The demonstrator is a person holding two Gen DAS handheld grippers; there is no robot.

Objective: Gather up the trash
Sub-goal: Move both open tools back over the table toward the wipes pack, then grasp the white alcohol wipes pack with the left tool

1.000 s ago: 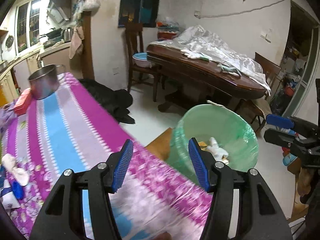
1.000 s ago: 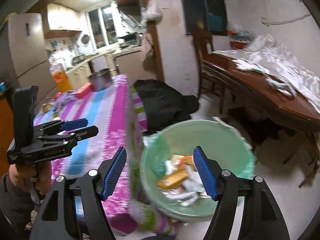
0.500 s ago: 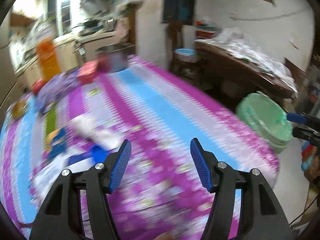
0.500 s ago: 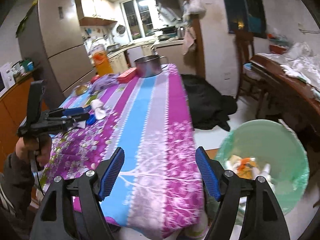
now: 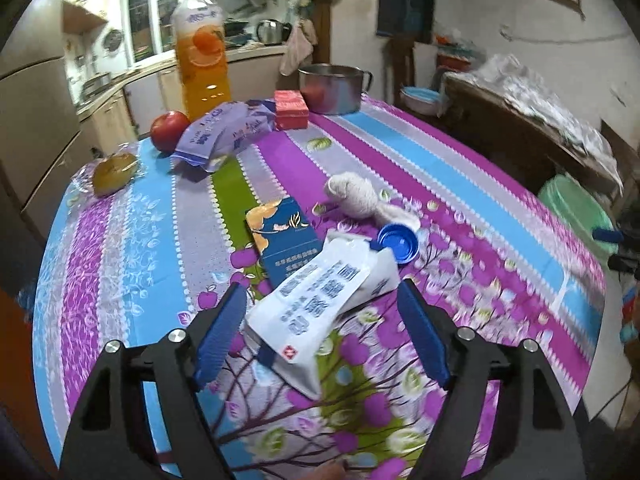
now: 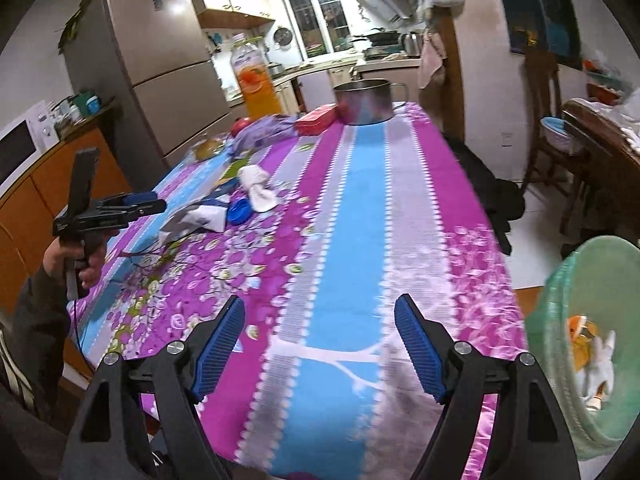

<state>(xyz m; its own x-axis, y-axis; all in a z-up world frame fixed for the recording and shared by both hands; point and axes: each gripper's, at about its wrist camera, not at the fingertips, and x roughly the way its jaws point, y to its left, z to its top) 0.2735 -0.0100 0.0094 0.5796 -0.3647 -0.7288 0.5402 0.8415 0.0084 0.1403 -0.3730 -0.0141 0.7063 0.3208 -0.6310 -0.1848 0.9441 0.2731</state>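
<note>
**Back at the table, lining up the next piece of trash**

A second ago both my cameras were looking at the green-lined bin; now both have swung over the striped tablecloth [image 6: 360, 220]. My left gripper [image 5: 320, 332] has just been opening and its jaws stand wide, empty, with the crumpled white packet [image 5: 320, 300] lying on the cloth between and just beyond the blue pads [image 5: 220, 332]; nothing presses on it yet. My right gripper [image 6: 320, 344] has also been opening, wide and empty, over bare cloth near the table's edge.

Just behind the packet lie a dark blue carton [image 5: 286, 244], a blue cap [image 5: 398, 242] and a wad of white tissue [image 5: 360, 198], close together. Further back sit a purple bag, an apple, a red box, a steel pot and a jug of orange drink; I would not count those as trash.

The bin [image 6: 592, 344] stands off the table's right side with scraps already inside. I judge the packet is my next pick.
</note>
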